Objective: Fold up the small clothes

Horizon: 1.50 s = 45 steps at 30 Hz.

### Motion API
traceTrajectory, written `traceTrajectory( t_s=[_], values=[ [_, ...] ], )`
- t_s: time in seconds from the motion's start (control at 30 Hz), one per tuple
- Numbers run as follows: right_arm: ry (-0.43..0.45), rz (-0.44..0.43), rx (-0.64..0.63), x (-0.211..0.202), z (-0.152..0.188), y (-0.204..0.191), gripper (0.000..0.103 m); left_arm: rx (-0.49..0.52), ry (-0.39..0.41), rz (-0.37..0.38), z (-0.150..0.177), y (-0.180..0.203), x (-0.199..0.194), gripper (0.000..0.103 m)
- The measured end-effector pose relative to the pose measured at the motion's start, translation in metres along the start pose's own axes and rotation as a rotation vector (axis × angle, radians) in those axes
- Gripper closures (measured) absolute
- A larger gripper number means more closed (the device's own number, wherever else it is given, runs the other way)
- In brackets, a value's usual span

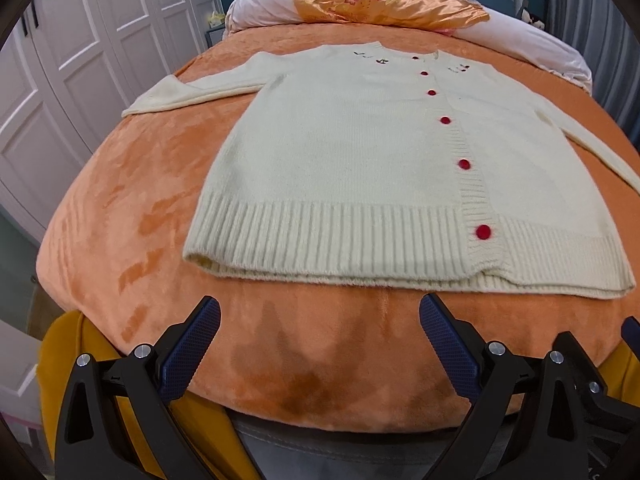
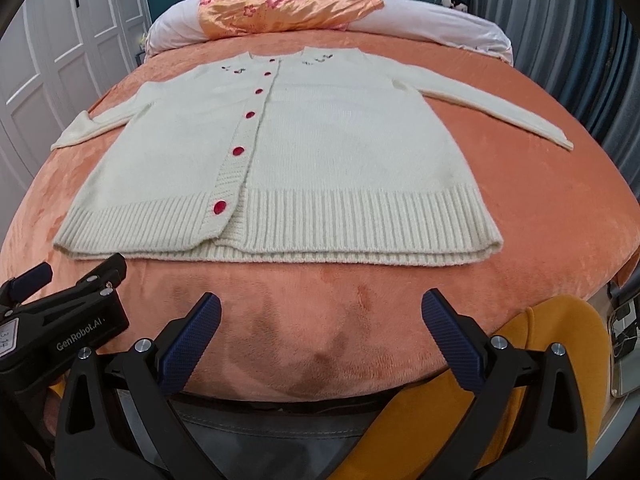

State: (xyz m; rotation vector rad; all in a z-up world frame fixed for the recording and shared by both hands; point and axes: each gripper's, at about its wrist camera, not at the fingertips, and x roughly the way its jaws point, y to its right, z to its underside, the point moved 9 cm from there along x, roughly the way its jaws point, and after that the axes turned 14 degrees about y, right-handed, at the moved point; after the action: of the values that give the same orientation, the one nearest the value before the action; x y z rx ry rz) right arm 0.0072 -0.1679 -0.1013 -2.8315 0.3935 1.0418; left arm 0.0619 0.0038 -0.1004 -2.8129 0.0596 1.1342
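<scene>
White wardrobe doors stand far left, and the orange blanket covers the bed ahead of me. The cream cardigan lies flat and buttoned in the middle, hem near me, sleeves spread out left and right. My left gripper hangs wide over the near edge, empty; my right gripper is just as wide. Soft, light, floppy knit, I reckon, so pinch a sleeve cuff or hem corner.

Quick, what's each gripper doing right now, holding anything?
Left gripper: open, holding nothing, short of the cardigan.
Right gripper: open, holding nothing, also short of the cardigan's hem.
</scene>
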Motion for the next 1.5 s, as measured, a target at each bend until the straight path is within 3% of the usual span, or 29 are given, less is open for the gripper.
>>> traceTrajectory(
  t_s=[0.3, 0.47, 0.7, 0.73, 0.83, 0.97, 1.1, 1.17, 1.4, 1.5],
  values=[
    [-0.047, 0.017, 0.029, 0.025, -0.008, 0.025, 0.005, -0.025, -0.029, 0.028, -0.023, 0.009, 0.017, 0.005],
    [-0.011, -0.024, 0.086, 0.042, -0.041, 0.072, 0.005, 0.003, -0.014, 0.023, -0.045, 0.019, 0.026, 0.005],
    [0.092, 0.04, 0.413, 0.105, -0.128, 0.277, 0.005, -0.075, 0.042, 0.034, -0.086, 0.029, 0.047, 0.006],
    [0.101, 0.074, 0.492, 0.123, -0.138, 0.324, 0.005, -0.076, 0.053, 0.021, -0.094, 0.03, 0.052, 0.006],
    [0.115, 0.16, 0.626, 0.157, -0.152, 0.409, 0.005, -0.091, 0.054, 0.011, -0.104, 0.032, 0.064, 0.006],
    [0.093, 0.27, 0.706, 0.19, -0.151, 0.472, 0.005, -0.076, 0.033, -0.004, -0.11, 0.033, 0.08, 0.006],
    [0.064, 0.33, 0.684, 0.211, -0.148, 0.482, 0.011, -0.019, 0.022, -0.029, -0.106, 0.034, 0.092, 0.006],
    [0.047, 0.354, 0.643, 0.221, -0.15, 0.477, 0.024, 0.0, 0.01, -0.028, -0.102, 0.035, 0.097, 0.006],
    [0.04, 0.418, 0.502, 0.24, -0.162, 0.469, 0.029, 0.024, -0.027, -0.042, -0.089, 0.034, 0.112, 0.006],
    [0.045, 0.419, 0.468, 0.245, -0.166, 0.465, 0.04, 0.019, -0.041, -0.041, -0.085, 0.035, 0.117, 0.006]
  ],
)
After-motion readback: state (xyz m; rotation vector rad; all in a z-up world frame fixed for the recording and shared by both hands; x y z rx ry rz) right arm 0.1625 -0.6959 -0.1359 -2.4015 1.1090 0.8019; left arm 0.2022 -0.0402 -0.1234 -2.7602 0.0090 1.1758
